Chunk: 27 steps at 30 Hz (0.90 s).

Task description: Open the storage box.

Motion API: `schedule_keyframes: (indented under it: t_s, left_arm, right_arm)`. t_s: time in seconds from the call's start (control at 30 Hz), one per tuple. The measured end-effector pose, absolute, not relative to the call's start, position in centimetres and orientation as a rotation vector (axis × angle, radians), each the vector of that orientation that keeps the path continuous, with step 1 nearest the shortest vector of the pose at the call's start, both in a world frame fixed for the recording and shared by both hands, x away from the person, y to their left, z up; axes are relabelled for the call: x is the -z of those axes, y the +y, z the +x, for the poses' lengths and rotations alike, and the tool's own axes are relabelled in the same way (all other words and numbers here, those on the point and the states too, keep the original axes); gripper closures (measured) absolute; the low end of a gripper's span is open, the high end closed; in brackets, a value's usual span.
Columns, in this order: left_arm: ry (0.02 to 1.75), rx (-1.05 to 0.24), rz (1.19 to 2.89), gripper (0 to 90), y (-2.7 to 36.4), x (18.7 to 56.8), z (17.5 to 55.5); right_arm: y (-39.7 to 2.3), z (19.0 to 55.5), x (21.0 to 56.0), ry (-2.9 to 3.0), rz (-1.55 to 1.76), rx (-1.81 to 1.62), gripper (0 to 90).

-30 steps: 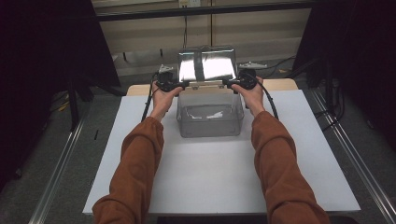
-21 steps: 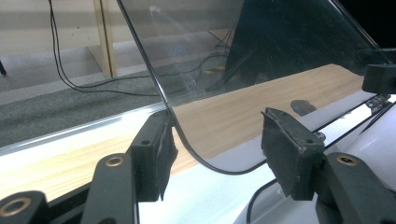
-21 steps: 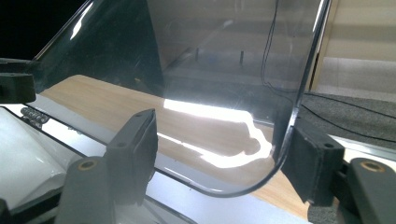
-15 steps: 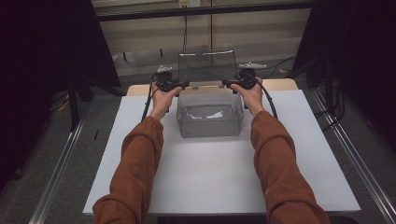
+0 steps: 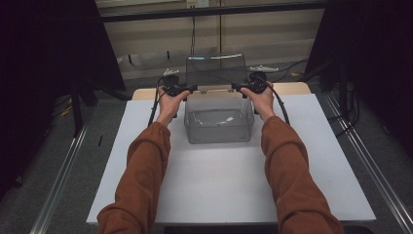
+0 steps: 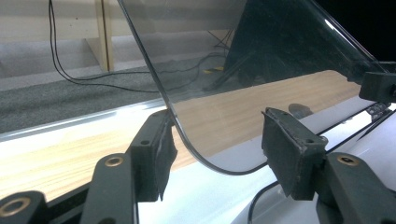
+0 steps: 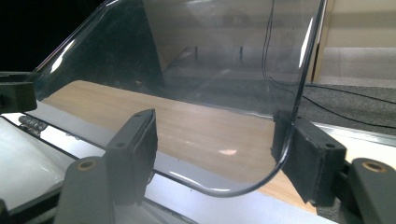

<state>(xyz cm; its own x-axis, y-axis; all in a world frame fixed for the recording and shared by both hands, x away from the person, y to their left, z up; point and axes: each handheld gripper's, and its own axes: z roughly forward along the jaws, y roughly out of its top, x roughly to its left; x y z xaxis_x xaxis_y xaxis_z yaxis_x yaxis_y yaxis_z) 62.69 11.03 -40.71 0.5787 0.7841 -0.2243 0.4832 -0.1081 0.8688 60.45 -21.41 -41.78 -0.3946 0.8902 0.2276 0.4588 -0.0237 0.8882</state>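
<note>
A clear plastic box [image 5: 219,127] stands on the white board [image 5: 204,190], its hinged clear lid [image 5: 216,70] raised upright at the back. My left gripper [image 5: 191,89] is at the lid's lower left corner and my right gripper [image 5: 237,87] at its lower right corner. In the left gripper view the rounded lid corner [image 6: 205,161] sits between the open jaws of my left gripper [image 6: 219,149], its edge against the left pad [image 6: 156,151]. In the right gripper view the lid corner [image 7: 243,186] leans on the right pad [image 7: 306,158] of my right gripper [image 7: 217,154]; the other pad stands clear.
A wooden tabletop [image 5: 292,88] shows behind the white board. Cables [image 5: 280,105] trail from both grippers. Metal rails [image 5: 58,180] run along the floor on both sides, and dark frames stand at left and right.
The bright glare on the lid a second ago is gone, so the lid has tipped a little. Both hands and grippers stay where they were.
</note>
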Motion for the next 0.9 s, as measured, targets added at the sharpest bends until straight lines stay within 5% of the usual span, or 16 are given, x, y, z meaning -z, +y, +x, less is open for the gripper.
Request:
schedule_keyframes:
  t_s: [0.57, 0.67, 0.9]
  left_arm:
    - [1.065, -0.365, 1.760, 39.5, 10.91, 40.76, 62.65]
    - [1.044, -0.349, 1.770, 40.5, 10.51, 40.93, 62.48]
    - [1.069, -0.378, 1.760, 40.4, 10.18, 41.05, 62.41]
  right_arm:
    - [-21.49, 60.71, 42.06, 1.805, 1.508, -1.396, 22.7]
    - [-21.10, 60.63, 41.84, 1.814, 1.448, -1.371, 28.9]
    - [-21.14, 60.47, 41.86, 1.818, 1.442, -1.362, 18.2]
